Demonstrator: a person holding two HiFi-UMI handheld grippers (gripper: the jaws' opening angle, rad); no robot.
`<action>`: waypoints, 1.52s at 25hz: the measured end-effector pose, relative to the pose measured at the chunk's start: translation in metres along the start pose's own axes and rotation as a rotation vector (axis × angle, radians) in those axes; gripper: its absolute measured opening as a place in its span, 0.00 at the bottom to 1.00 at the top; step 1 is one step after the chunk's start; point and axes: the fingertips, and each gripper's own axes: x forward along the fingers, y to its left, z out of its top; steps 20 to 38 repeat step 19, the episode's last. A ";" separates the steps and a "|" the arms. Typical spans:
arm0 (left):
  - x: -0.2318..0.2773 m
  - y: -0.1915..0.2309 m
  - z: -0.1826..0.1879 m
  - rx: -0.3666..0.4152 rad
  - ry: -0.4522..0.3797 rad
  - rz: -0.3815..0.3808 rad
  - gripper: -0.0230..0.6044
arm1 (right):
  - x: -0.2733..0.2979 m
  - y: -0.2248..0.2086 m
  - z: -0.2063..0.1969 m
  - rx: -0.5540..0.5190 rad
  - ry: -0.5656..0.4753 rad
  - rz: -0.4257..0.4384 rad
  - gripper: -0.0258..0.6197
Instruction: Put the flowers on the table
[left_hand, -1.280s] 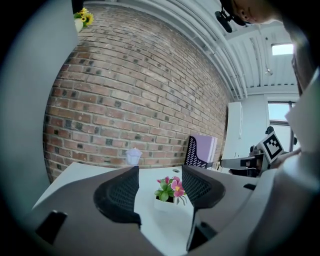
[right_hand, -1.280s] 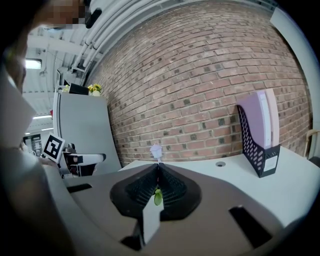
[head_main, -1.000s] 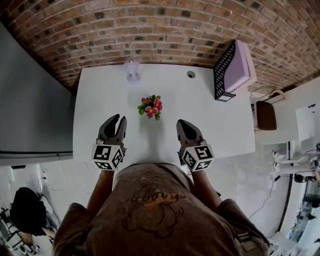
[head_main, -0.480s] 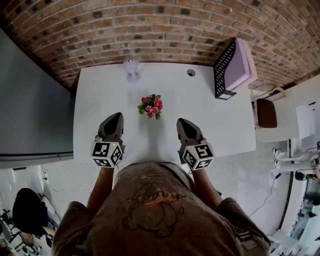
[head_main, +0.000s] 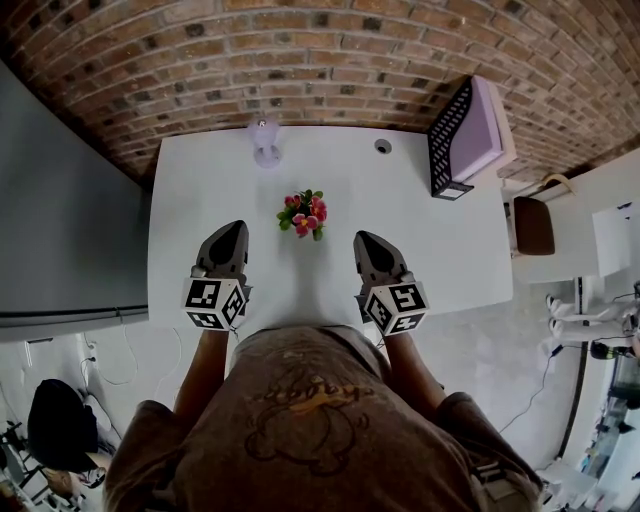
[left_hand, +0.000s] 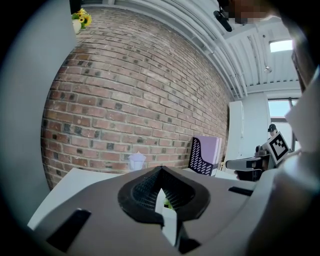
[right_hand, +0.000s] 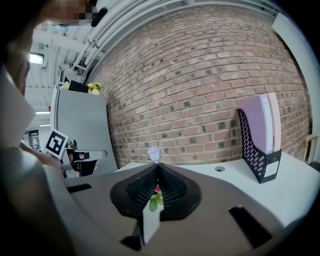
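Both tongs are low centre in the head view, over the near edge of the white table (head_main: 440, 250).

Left gripper (head_main: 232, 231): jaws pressed together, nothing between them. Its own view shows the tips meeting.

Right gripper (head_main: 364, 239): same, jaws pressed together and empty.

Flowers (head_main: 303, 214): small bunch, pink blooms and green leaves, sitting on the table at frame centre. They're just above the two grippers and between them, touching neither. In the right gripper view I get a sliver of pink and green through the slot behind the closed tips. I can't tell whether the bunch stands in a pot.

Rest of the table:
- pale lilac vase-like piece (head_main: 265, 141) at the top edge, near the brick wall (head_main: 320, 60)
- round cable hole (head_main: 383, 147) to its right
- black mesh file holder (head_main: 452, 140) with purple folders, upper right

Grey cabinet (head_main: 60, 220) fills the left side of the frame.
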 end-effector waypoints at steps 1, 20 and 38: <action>0.000 0.000 -0.001 -0.004 0.000 -0.001 0.07 | 0.001 0.000 0.001 0.000 -0.002 0.001 0.04; 0.003 -0.007 -0.008 -0.064 0.002 -0.017 0.07 | 0.002 -0.006 0.002 0.025 -0.011 -0.024 0.04; 0.003 -0.007 -0.008 -0.064 0.002 -0.017 0.07 | 0.002 -0.006 0.002 0.025 -0.011 -0.024 0.04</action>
